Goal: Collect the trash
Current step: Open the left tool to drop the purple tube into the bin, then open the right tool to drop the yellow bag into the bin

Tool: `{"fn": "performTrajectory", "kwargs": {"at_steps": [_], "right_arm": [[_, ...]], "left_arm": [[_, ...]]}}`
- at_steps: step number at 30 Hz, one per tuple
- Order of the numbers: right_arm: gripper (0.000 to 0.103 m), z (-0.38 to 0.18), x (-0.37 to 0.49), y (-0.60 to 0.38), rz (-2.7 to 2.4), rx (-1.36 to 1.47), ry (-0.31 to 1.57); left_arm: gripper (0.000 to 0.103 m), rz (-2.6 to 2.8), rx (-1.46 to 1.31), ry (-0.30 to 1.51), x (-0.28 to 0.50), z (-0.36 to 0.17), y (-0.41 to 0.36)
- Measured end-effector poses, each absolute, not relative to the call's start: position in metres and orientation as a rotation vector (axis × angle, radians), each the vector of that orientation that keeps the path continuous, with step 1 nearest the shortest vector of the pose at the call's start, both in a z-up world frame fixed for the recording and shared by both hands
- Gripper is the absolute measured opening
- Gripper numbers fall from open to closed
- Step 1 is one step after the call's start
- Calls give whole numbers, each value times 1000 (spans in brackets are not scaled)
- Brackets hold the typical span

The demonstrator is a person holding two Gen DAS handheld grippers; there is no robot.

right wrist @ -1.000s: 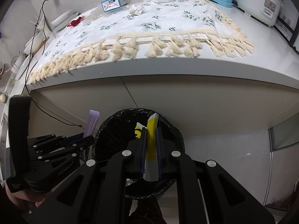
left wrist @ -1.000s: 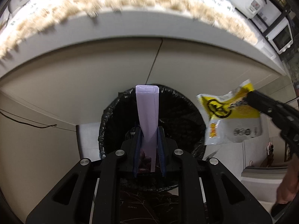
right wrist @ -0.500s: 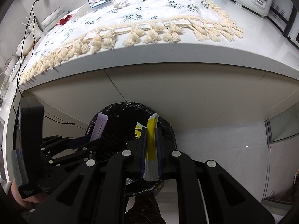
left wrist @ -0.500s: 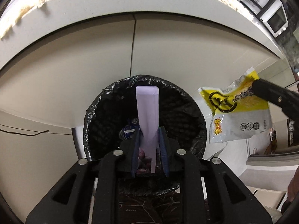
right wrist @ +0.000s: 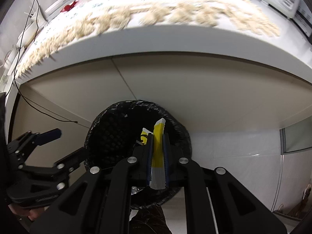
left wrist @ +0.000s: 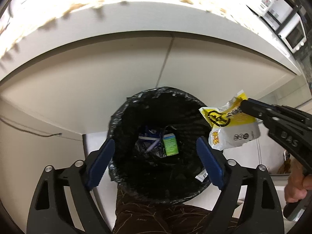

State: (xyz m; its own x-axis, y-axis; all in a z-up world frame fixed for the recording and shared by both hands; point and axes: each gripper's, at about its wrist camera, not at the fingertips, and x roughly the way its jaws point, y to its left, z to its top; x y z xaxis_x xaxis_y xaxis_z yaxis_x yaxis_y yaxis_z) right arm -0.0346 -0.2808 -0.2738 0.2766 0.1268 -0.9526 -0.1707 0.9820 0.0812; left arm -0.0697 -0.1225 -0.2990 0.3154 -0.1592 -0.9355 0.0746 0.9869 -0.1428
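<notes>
Beneath a white countertop edged with a cream fringed cloth, we stood both tools over the floor bin. We had the left gripper with its blue pads spreading apart and nothing between them; they framed the mouth of the round bin lined with a black plastic bag. Inside that bin lay a pale lilac strip, a green and white carton and a blue wrapper. We kept the right gripper clamped on the yellow and white crinkled snack packet, which hung at the bin's right rim in the left wrist view and over its opening in the right wrist view. A hand gripped the right tool's handle.
</notes>
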Motion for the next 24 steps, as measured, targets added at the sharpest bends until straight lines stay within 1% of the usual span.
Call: {"fn": "performTrajectory", "kwargs": {"at_steps": [2, 7, 18, 24], "right_arm": [[9, -281, -33, -274, 210, -48, 1285], [9, -298, -29, -258, 236, -81, 1310], [9, -317, -19, -239, 259, -96, 1341], [15, -320, -18, -242, 245, -100, 1345]], "left_arm": [[93, -129, -93, 1234, -71, -297, -114], [97, -80, -102, 1232, -74, -298, -97], [97, -19, -116, 1245, -77, -301, -71], [97, -7, -123, 1248, -73, -302, -65]]}}
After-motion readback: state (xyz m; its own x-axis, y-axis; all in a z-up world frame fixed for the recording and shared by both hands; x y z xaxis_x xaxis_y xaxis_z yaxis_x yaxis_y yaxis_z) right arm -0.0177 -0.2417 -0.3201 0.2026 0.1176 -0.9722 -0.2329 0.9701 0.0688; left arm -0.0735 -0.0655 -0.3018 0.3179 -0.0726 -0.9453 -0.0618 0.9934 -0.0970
